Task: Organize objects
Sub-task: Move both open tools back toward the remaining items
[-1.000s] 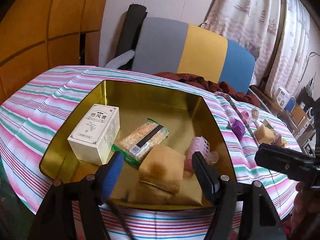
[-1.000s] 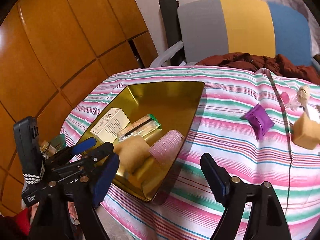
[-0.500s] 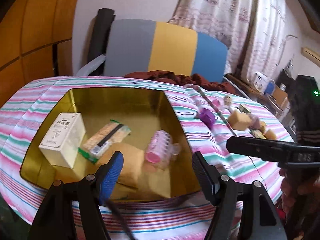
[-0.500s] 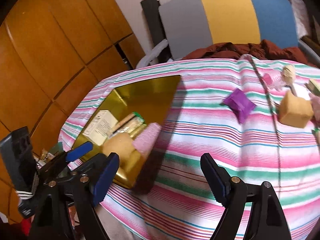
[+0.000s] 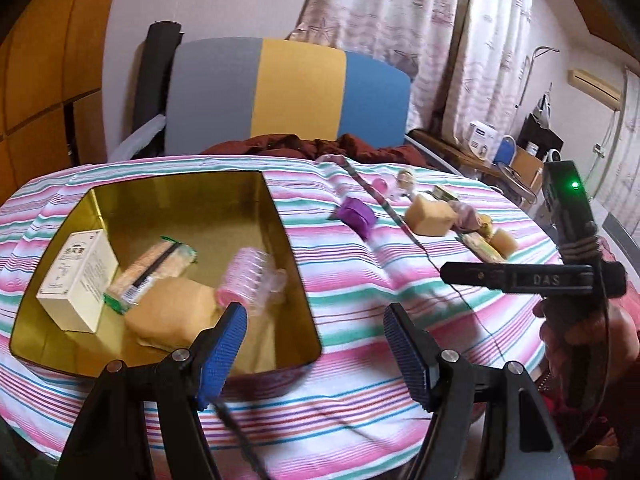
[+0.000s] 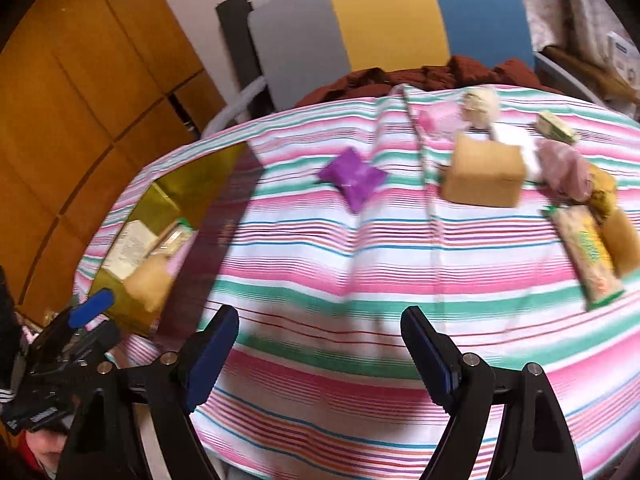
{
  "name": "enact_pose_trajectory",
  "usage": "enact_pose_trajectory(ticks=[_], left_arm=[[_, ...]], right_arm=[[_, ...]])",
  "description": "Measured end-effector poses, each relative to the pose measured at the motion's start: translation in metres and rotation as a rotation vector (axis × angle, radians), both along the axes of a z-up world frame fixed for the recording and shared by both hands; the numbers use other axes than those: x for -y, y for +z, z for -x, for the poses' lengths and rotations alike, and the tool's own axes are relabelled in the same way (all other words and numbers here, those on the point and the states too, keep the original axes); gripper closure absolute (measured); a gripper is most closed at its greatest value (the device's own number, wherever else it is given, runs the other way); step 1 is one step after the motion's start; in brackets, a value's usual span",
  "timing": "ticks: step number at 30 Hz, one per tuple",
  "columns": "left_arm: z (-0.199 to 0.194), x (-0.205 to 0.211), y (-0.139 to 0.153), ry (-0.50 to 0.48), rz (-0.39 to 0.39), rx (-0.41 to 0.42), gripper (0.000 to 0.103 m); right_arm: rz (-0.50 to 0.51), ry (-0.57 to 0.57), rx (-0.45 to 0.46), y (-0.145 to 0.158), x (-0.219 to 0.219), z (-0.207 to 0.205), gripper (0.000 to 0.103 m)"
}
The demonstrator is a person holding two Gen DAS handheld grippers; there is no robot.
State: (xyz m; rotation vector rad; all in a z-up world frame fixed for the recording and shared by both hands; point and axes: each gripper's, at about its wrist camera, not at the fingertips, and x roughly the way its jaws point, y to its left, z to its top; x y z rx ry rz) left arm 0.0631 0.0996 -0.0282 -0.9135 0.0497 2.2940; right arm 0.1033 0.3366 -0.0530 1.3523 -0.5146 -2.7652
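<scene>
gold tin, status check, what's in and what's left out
Left gripper and right gripper open, empty. Square gold metal tin holds four items. Purple wrapped packet, tan block on cloth. Path clear.

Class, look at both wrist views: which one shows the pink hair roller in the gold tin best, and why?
The left wrist view. There the pink hair roller lies in plain sight inside the gold tin, beside the tan sponge. In the right wrist view the tin's wall hides most of it; only a blurred pink sliver shows.
</scene>
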Motion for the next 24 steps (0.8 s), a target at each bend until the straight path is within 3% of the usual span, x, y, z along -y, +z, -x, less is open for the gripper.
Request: enact_pose_trajectory(ticks=[9, 17, 24], left_arm=[[-0.023, -0.027, -0.008, -0.087, 0.019, 0.039, 0.031], [-0.027, -0.044, -0.012, -0.123, 0.053, 0.054, 0.031], [-0.028, -0.055, -0.01, -0.137, 0.062, 0.051, 0.031]], right_arm=[[-0.048, -0.16, 0.11, -0.015, -0.099, -0.007, 0.019], [-0.187, -0.273, 0.182, -0.026, -0.173, -0.002, 0.019], [-0.155, -0.223, 0.202, -0.044, -0.187, 0.009, 0.019]])
